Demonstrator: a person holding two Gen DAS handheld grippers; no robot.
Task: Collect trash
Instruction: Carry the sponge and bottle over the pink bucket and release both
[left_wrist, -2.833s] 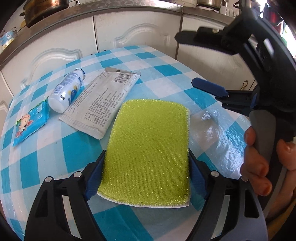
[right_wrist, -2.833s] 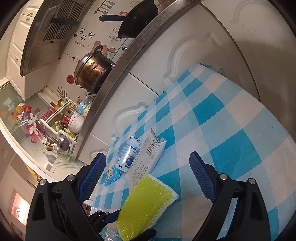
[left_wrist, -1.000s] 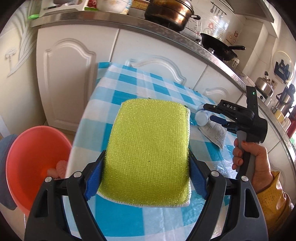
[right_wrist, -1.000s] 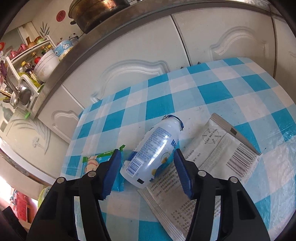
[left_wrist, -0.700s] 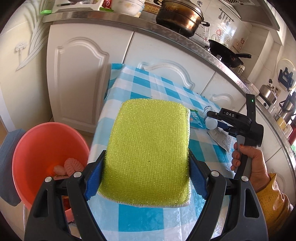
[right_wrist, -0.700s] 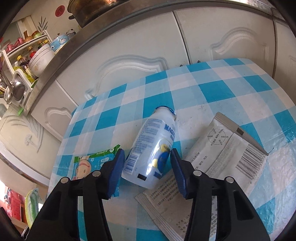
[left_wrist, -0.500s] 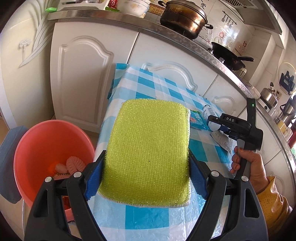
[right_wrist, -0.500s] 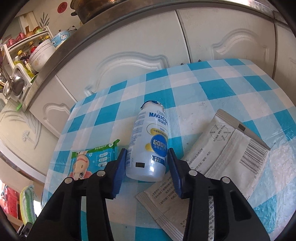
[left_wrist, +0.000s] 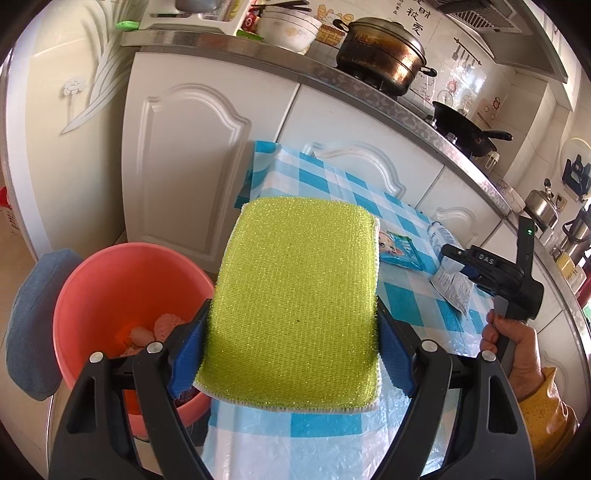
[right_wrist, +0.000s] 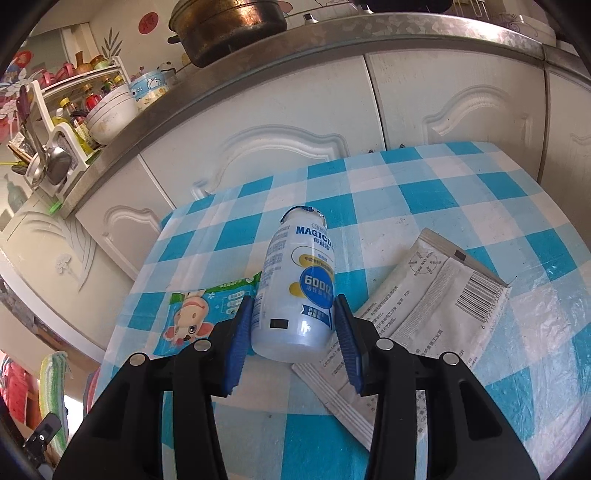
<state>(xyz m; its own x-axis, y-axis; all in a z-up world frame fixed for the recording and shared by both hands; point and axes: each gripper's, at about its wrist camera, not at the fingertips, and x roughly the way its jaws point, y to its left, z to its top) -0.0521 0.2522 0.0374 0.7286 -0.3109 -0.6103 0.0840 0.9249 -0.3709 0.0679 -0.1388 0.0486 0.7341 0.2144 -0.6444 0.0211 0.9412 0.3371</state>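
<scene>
L gripper (left_wrist: 291, 354) has its jaws clamped on the green sponge (left_wrist: 295, 302), held in the air by the surface (left_wrist: 325, 428) edge, red bucket (left_wrist: 107, 288) down to the left. R gripper (right_wrist: 291, 332): jaws just closed, now gripping the bottle (right_wrist: 299, 291), w/ wipes pack (right_wrist: 199, 314) & sachet (right_wrist: 428, 306) either side.

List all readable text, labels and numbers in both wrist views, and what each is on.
"MAGIC", cut off at the edge: white plastic bottle in the right gripper.
"600", then unclear characters: blue circle on that bottle.
"DAS": body of the right gripper, left wrist view.
Barcode and fine print on the grey-white sachet: too small.
Blue cartoon wet-wipe pack: print too small.
Wall-tile characters: unreadable.
</scene>
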